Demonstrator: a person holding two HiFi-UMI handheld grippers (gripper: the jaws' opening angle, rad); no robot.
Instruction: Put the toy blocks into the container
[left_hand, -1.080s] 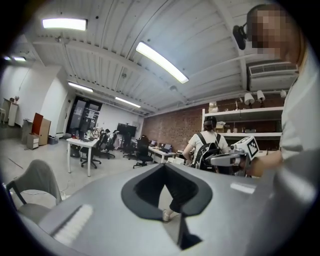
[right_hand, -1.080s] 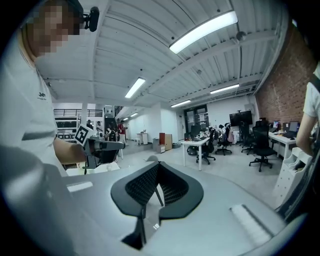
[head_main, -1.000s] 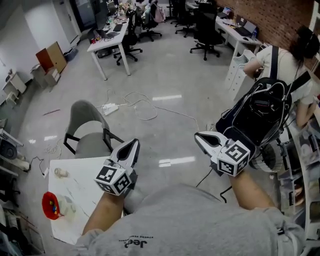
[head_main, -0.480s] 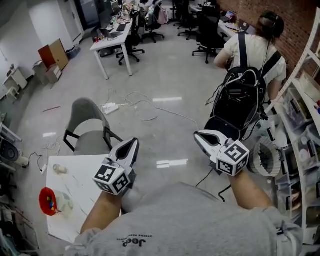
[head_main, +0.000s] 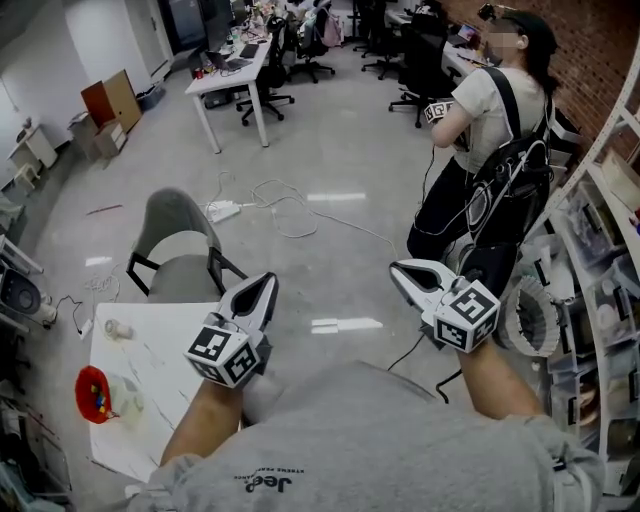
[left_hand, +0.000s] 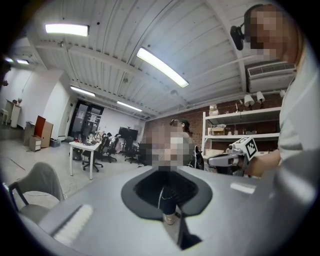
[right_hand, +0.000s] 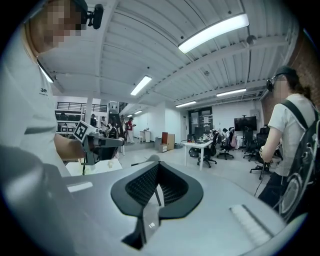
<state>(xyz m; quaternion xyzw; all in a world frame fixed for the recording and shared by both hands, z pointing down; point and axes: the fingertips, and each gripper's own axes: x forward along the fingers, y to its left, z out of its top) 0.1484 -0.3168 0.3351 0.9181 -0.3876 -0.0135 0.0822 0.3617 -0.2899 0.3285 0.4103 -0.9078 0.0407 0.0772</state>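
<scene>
We saw a bright room. A long ceiling light (left_hand: 161, 66) shone white in the left gripper view. Another light (right_hand: 212, 31) in the right gripper view glowed so hard that its edges were lost. In the head view the shiny floor (head_main: 330, 140) showed pale stripes of glare (head_main: 335, 197). Shadows were soft. Both gripper views bent round like a fishbowl, with black corners. Up close, the left claw (left_hand: 172, 220) and the right claw (right_hand: 150, 210) looked fuzzy.
</scene>
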